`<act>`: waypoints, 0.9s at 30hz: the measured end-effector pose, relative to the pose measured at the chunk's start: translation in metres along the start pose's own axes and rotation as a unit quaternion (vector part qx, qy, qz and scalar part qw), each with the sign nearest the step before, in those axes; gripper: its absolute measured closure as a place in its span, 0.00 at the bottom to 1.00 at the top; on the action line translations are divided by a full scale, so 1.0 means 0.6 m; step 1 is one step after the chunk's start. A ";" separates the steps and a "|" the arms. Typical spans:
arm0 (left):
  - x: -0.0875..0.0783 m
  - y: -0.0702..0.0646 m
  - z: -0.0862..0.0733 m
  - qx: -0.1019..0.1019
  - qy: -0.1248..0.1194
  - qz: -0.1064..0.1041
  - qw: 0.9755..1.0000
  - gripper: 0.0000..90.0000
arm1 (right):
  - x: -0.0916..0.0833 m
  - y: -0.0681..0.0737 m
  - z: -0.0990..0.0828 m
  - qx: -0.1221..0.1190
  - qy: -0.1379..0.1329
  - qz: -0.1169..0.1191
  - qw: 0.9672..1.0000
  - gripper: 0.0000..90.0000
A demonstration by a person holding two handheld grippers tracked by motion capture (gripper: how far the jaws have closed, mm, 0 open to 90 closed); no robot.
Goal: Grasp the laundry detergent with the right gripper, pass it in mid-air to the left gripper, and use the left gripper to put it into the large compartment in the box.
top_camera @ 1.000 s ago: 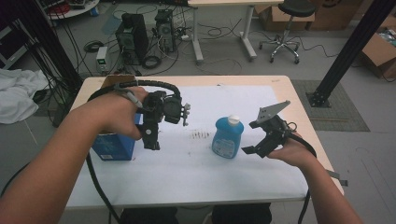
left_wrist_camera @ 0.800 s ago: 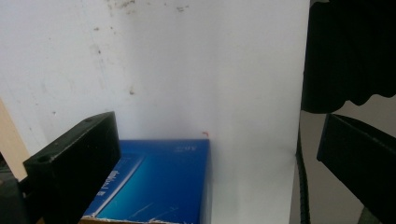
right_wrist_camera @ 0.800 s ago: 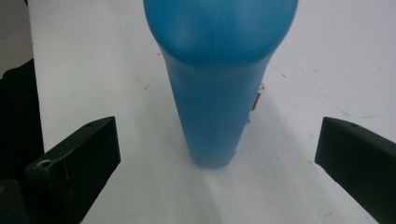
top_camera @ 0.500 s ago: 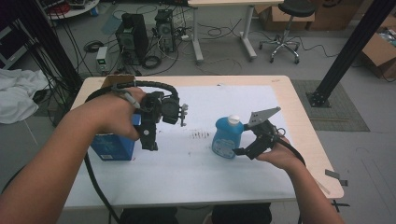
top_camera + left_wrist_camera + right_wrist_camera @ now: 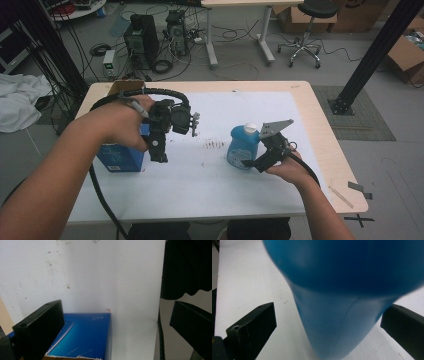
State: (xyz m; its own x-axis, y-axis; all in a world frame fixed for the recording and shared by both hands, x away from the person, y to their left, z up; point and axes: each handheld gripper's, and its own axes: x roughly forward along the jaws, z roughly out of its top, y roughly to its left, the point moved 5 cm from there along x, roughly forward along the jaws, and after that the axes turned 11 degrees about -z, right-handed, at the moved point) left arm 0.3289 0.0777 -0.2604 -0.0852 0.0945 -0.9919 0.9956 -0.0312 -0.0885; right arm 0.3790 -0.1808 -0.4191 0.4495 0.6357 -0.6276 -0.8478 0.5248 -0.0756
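Right gripper (image 5: 248,163) sits low at the blue bottle (image 5: 242,147), jaws spread wide with the bottle body between them; in the right gripper view there's a gap on both sides, not clamped. Bottle stands upright on the white table sheet (image 5: 220,185), right of centre, white cap (image 5: 250,128) on top. Left gripper (image 5: 157,156) hangs above the sheet, jaws apart, holding nothing, pointing down just beside the blue box (image 5: 119,157) at the left edge. Some dark marks (image 5: 215,145) on the sheet between box and bottle.
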 end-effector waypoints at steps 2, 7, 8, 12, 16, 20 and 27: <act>0.000 0.000 -0.001 -0.001 -0.001 0.000 1.000 0.00 | 0.003 -0.001 -0.001 0.003 -0.005 -0.003 1.000 0.00; 0.002 0.000 -0.002 -0.003 -0.001 -0.001 1.000 0.00 | 0.007 -0.003 -0.002 0.011 -0.024 -0.008 1.000 0.01; 0.002 0.000 -0.003 -0.003 -0.001 0.000 1.000 0.00 | 0.009 -0.003 -0.003 0.013 -0.028 -0.014 0.999 0.01; 0.001 0.000 -0.004 -0.005 -0.001 0.001 1.000 0.00 | 0.014 -0.003 -0.003 0.015 -0.043 -0.016 0.999 0.01; 0.002 0.001 -0.005 -0.006 0.000 0.000 1.000 0.00 | 0.016 -0.002 -0.003 0.018 -0.058 -0.015 0.998 0.03; 0.003 0.003 -0.005 -0.006 0.002 -0.001 1.000 0.00 | 0.023 -0.001 -0.004 0.025 -0.069 -0.013 0.997 0.05; 0.004 0.004 -0.007 -0.009 0.002 -0.002 1.000 0.00 | 0.027 -0.002 -0.006 0.026 -0.076 -0.012 0.997 0.08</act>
State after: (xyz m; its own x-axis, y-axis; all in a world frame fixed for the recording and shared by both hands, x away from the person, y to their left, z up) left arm 0.3310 0.0818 -0.2627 -0.0894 0.0987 -0.9911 0.9957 -0.0136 -0.0911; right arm 0.3863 -0.1729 -0.4318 0.5109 0.6989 -0.5006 -0.8219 0.5677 -0.0462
